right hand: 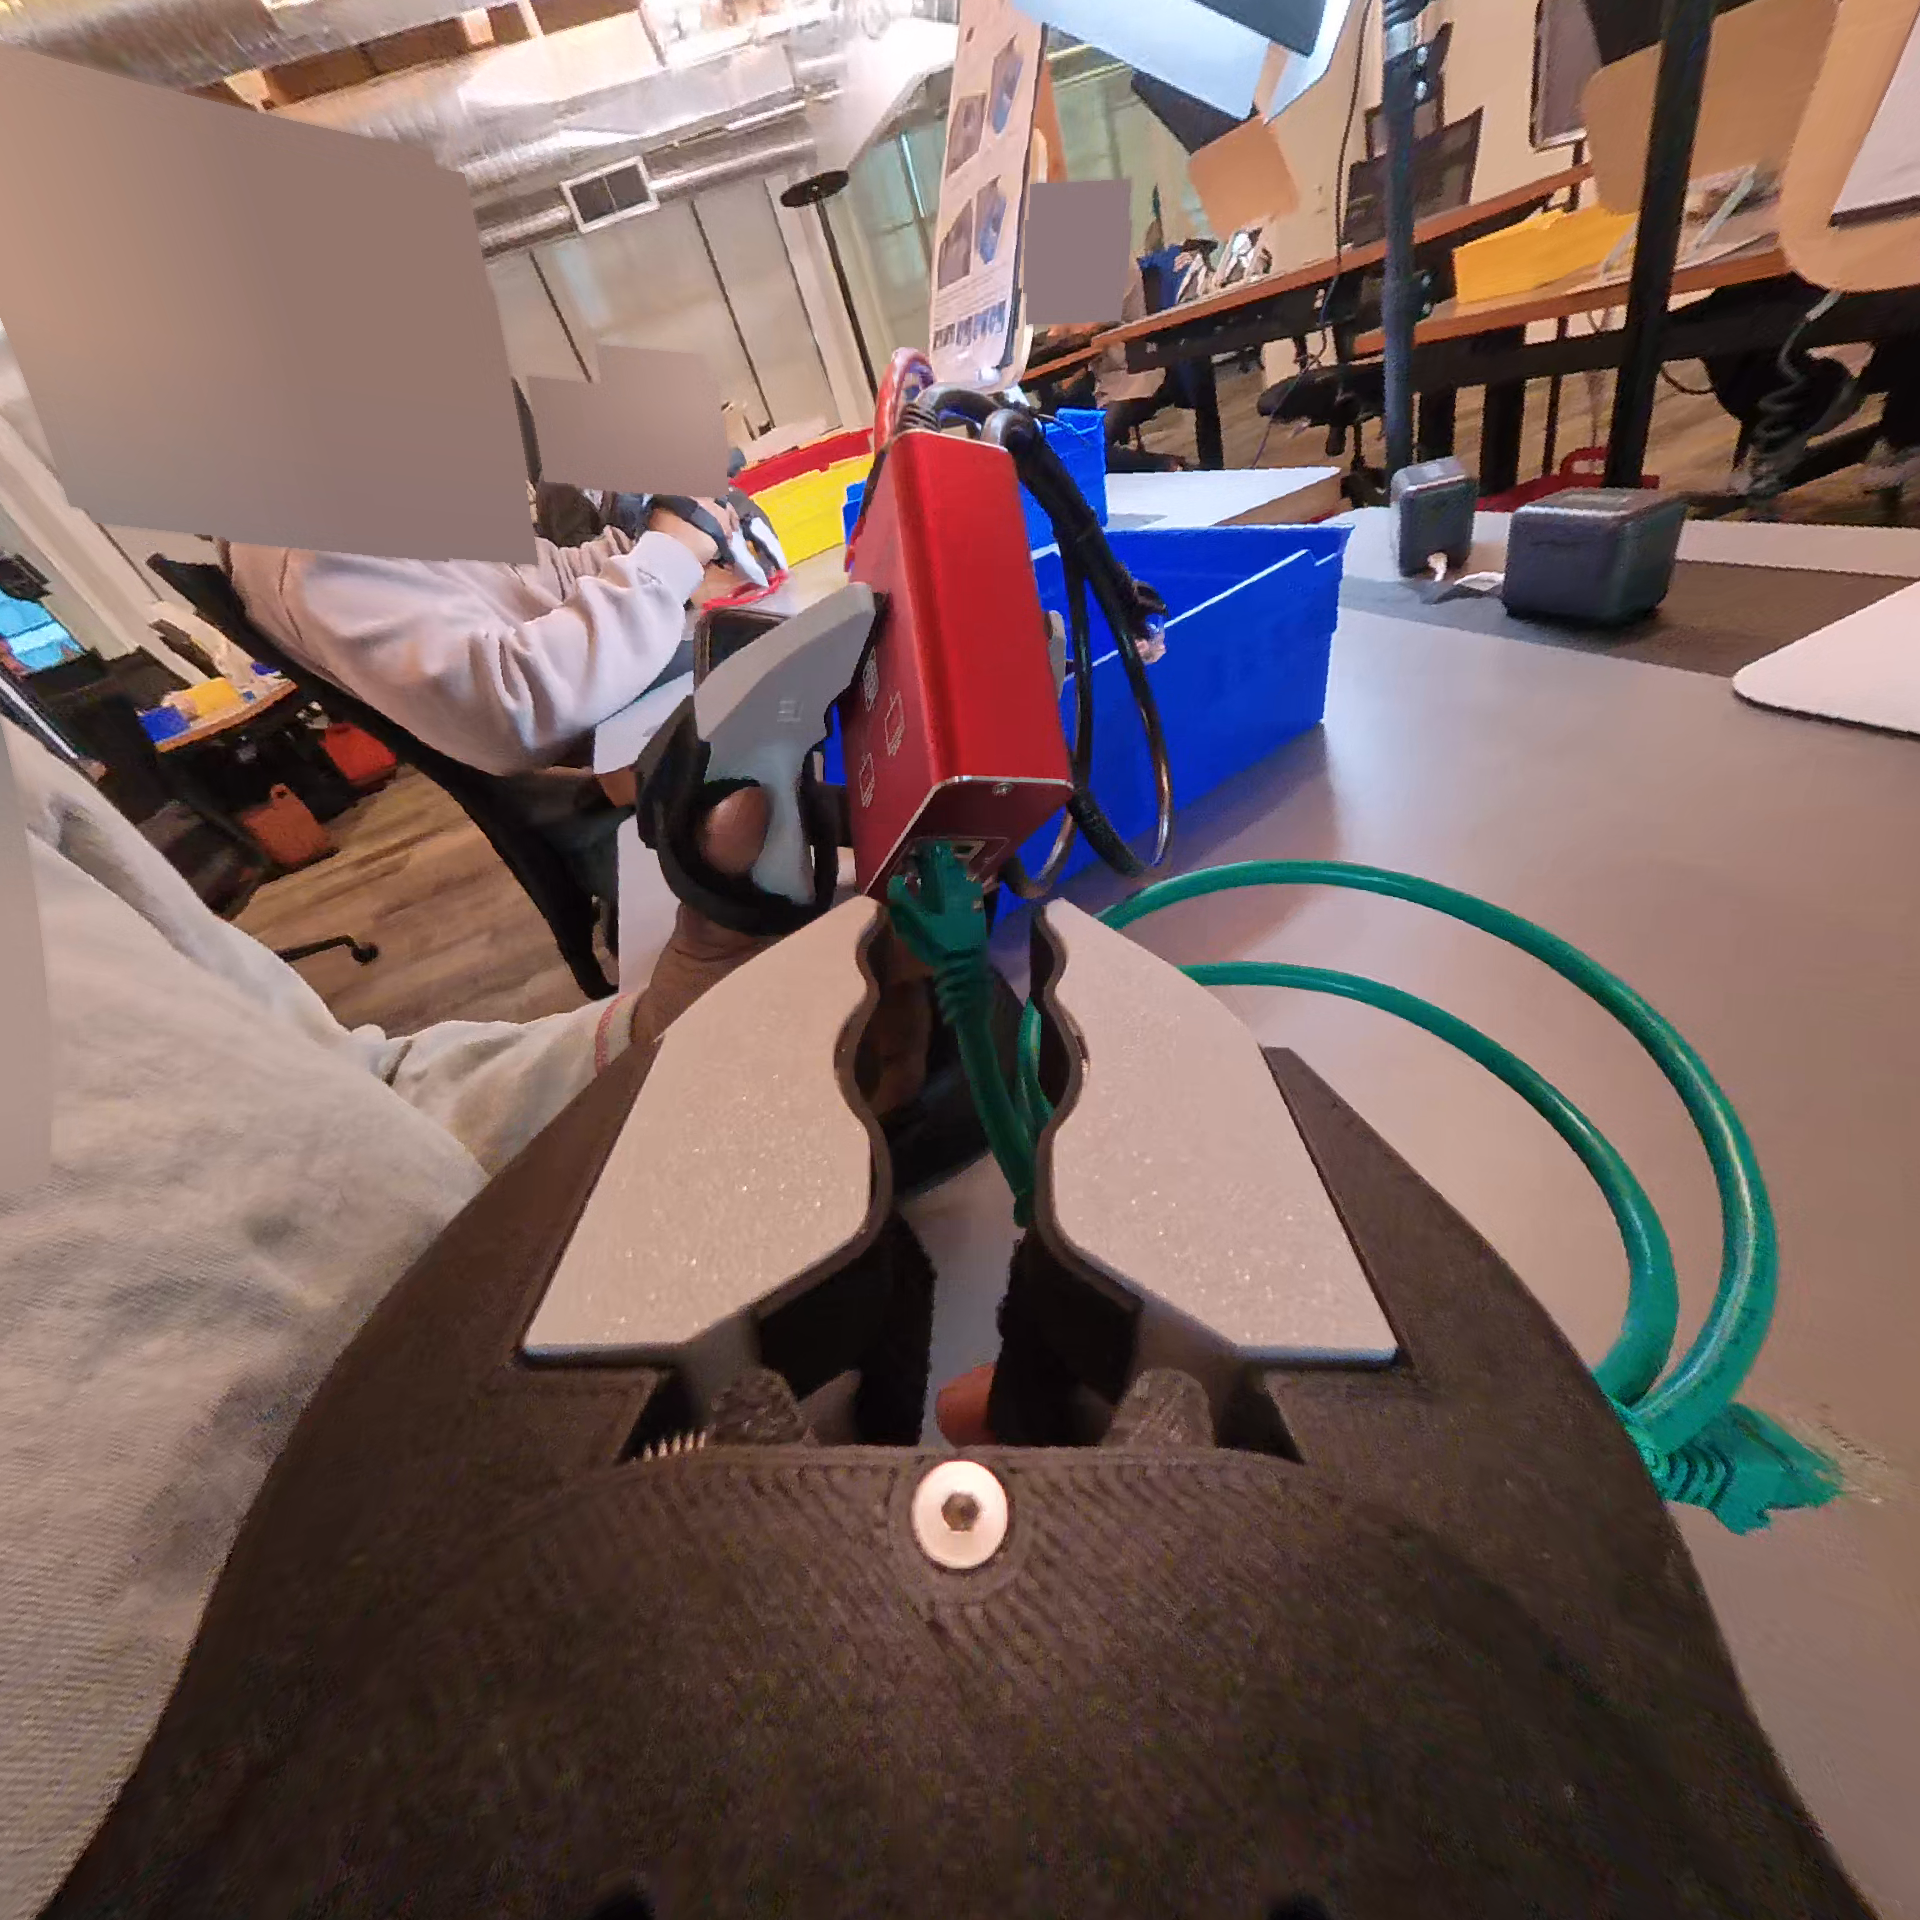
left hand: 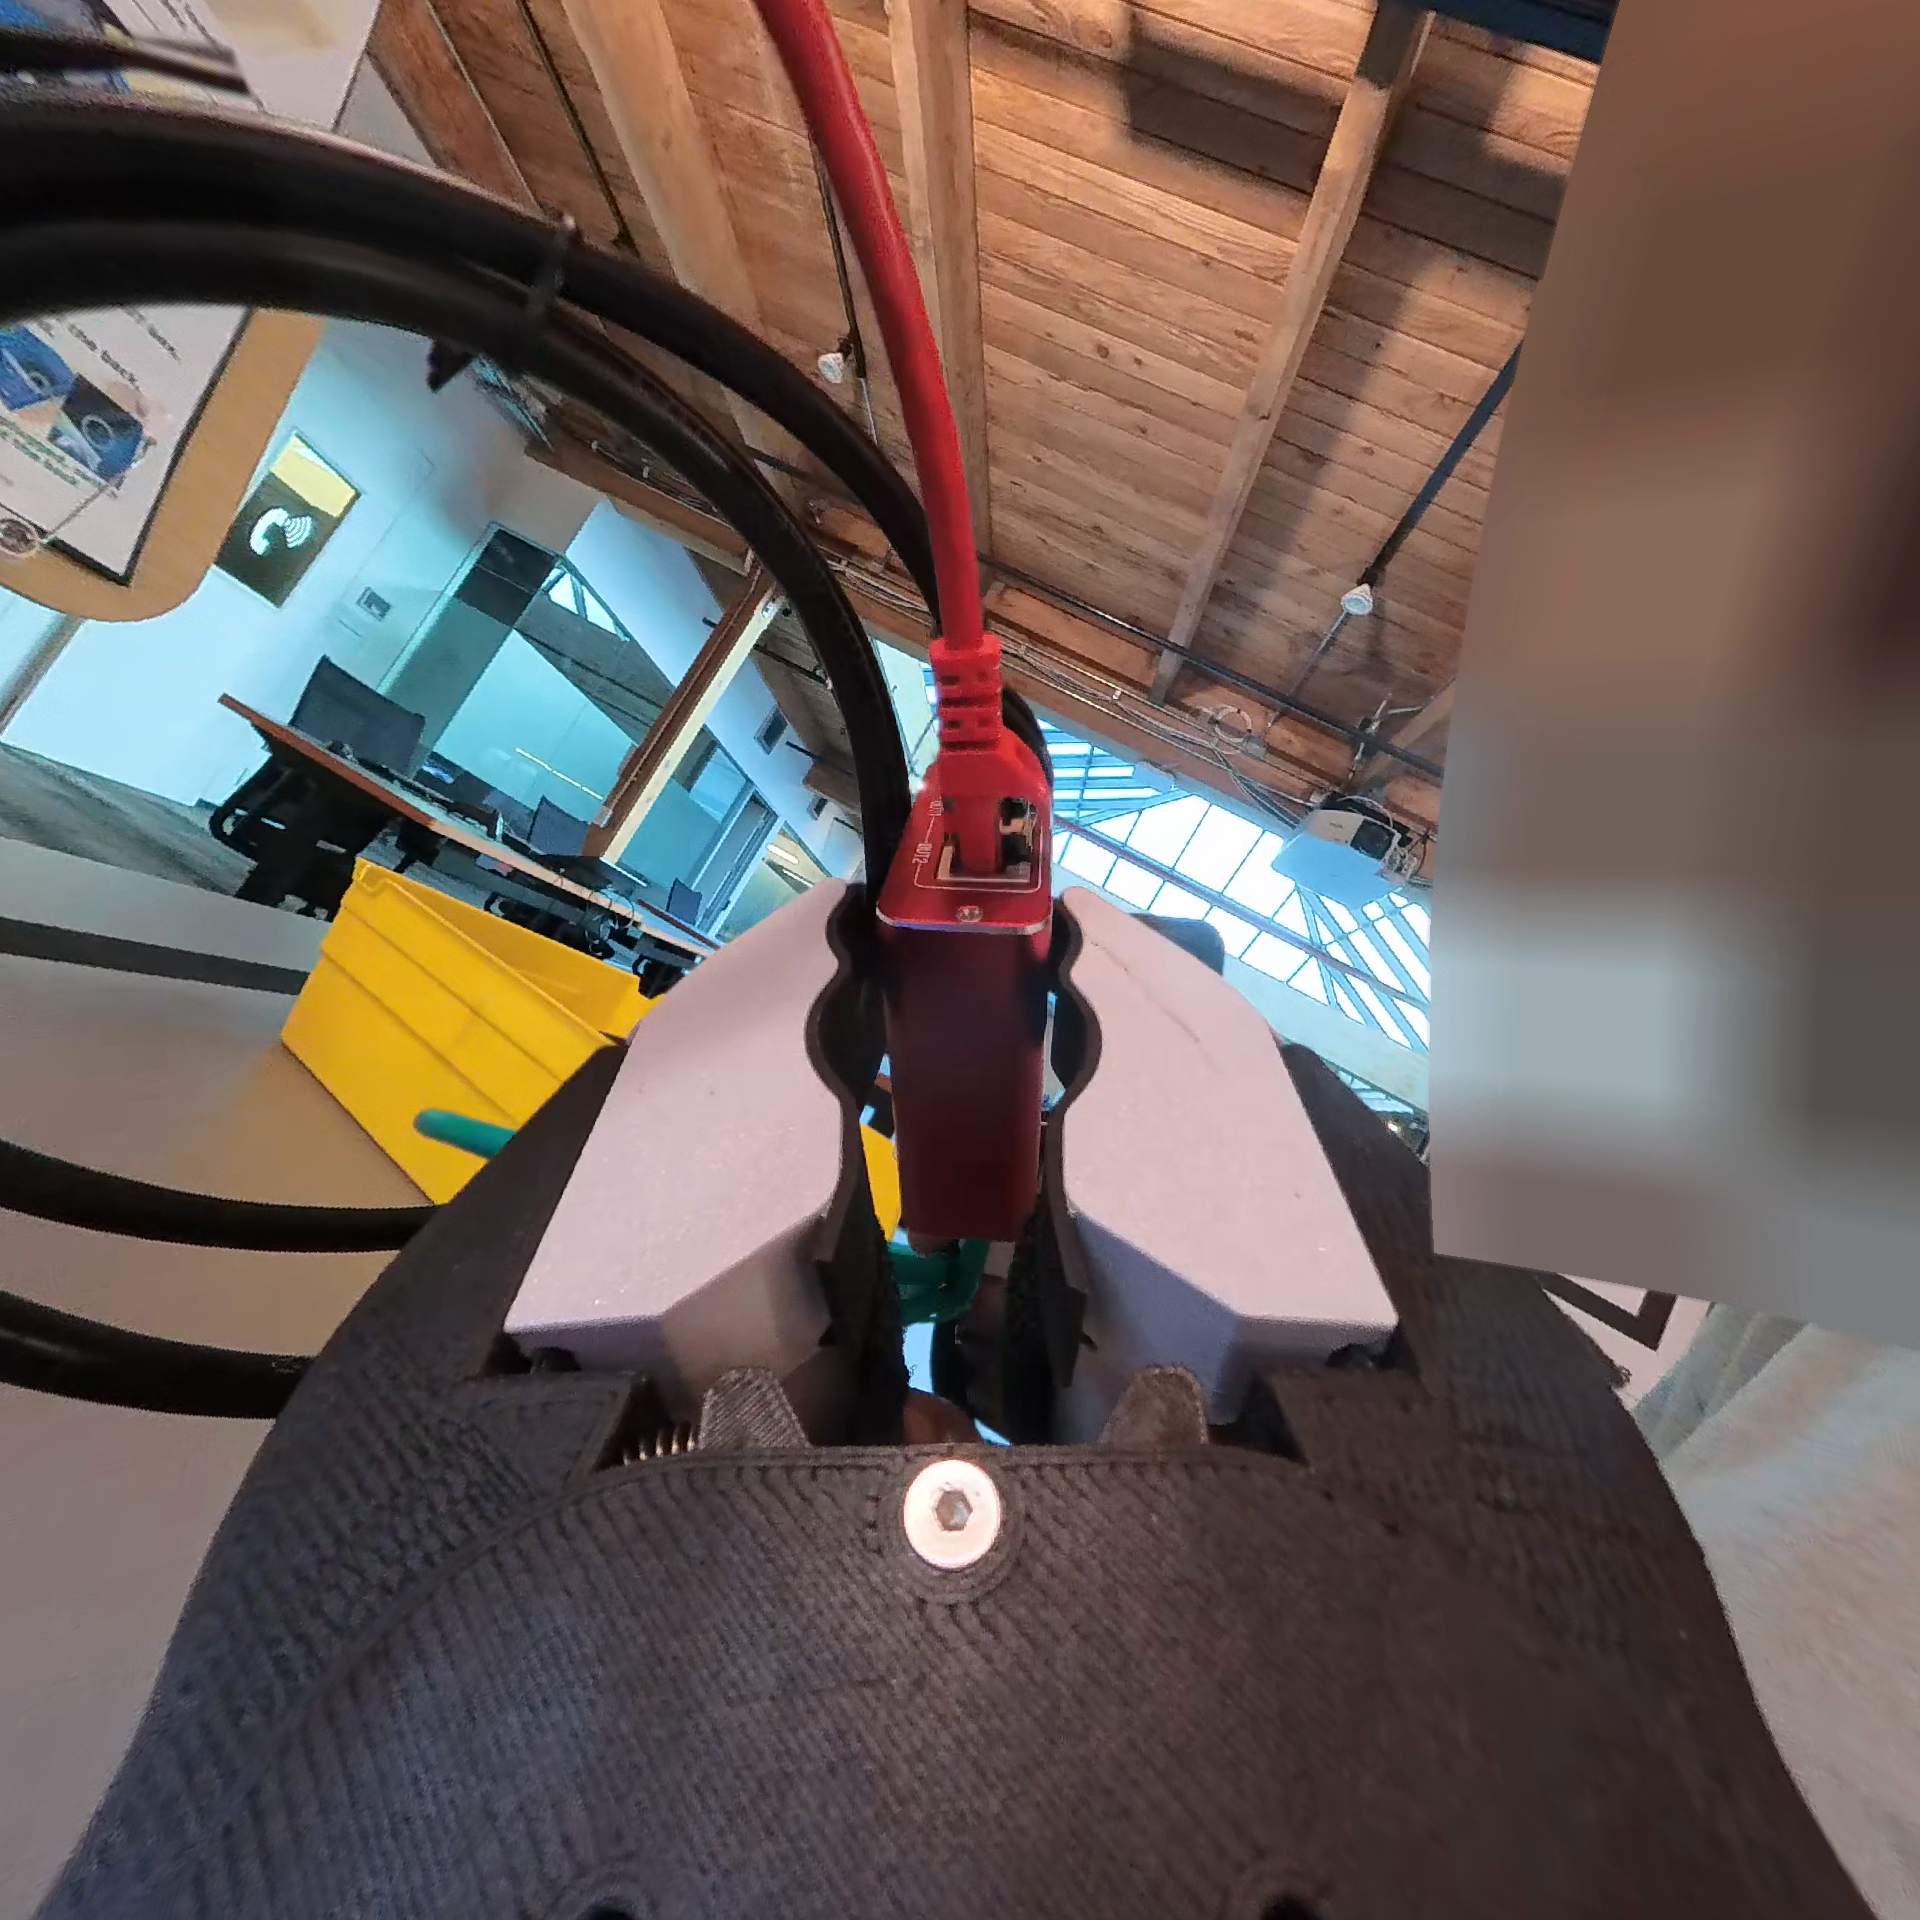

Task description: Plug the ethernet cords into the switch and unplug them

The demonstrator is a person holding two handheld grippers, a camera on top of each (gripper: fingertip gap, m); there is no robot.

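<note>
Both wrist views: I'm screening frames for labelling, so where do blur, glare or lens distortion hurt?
Left wrist view: red switch sharp, skylight blown out, black cable bowed by fisheye. Right wrist view: green cord sharp near the right gripper, its loose plug smeared at the edge.

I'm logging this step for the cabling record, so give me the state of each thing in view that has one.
Red metal box-shaped switch: held off the table, clamped between the left gripper's fingers.
Red ethernet cord: plugged into the switch's top end.
Green ethernet cord: connector seated in the switch's lower port.
Black cable: looped beside the switch, its far plug dangling free.
Left gripper: shut on switch.
Right gripper: open around the green cord.
</note>
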